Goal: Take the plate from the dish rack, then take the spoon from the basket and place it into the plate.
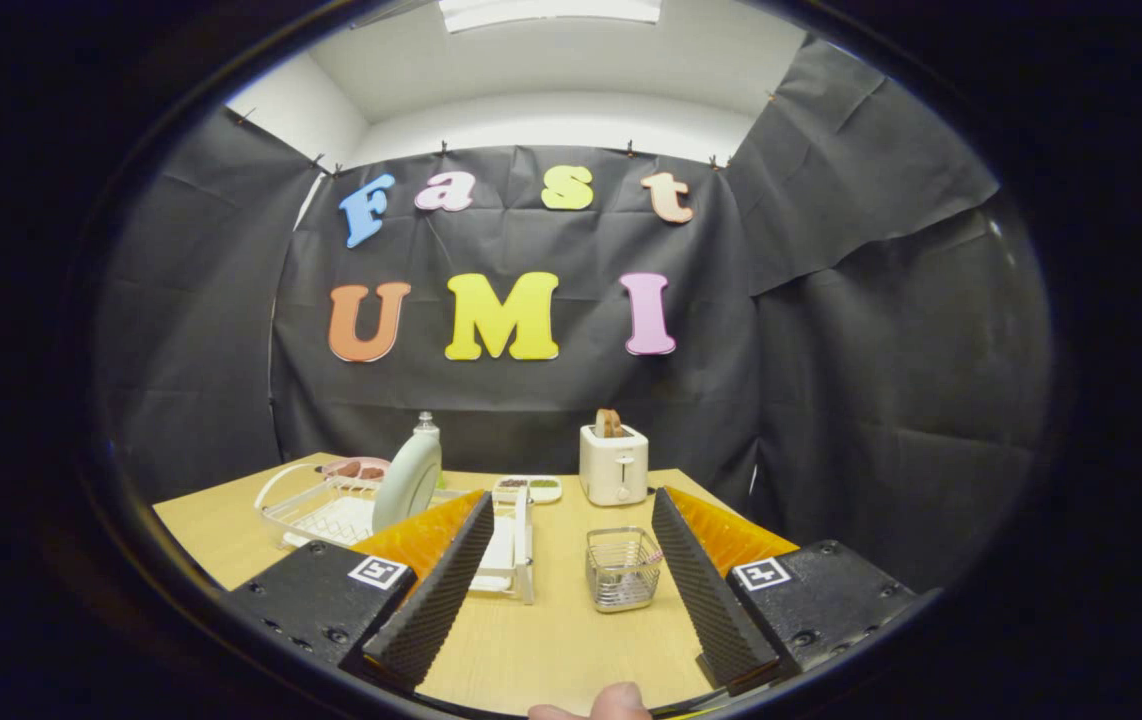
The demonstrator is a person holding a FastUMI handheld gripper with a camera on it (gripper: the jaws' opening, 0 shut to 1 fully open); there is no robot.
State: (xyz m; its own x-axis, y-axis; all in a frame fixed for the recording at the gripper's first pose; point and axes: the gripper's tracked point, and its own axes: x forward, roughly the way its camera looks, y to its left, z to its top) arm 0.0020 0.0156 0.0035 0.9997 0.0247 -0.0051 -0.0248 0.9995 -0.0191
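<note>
My claw (pixel 571 510) hangs wide open over the wooden table (pixel 571 640), fingers splayed and gripping nothing. I take the dish rack (pixel 331 510) as my landmark: it sits ahead of my left finger, a white wire frame near the table's left end. The plate (pixel 409 480), pale green, stands on edge in the rack's right end, tilted a little. Behind the rack I see a soap bottle (pixel 426 425) and a small pink dish (pixel 356 467). Right of the rack, between my fingers, sits the wire basket (pixel 623 568), with what looks like the spoon (pixel 653 556) poking up at its right side; too small to be sure. Farther right and back from the rack stands a white toaster (pixel 614 463), with a little white tray (pixel 528 488) beside it.

Nothing lifted yet, so the plate comes first. Risks, as I judge them: the plate is upright and smooth, so a pinch on its thin rim could slip, or I could drag the light rack along. Swinging in low, my left finger might clip the rack's near corner.
</note>
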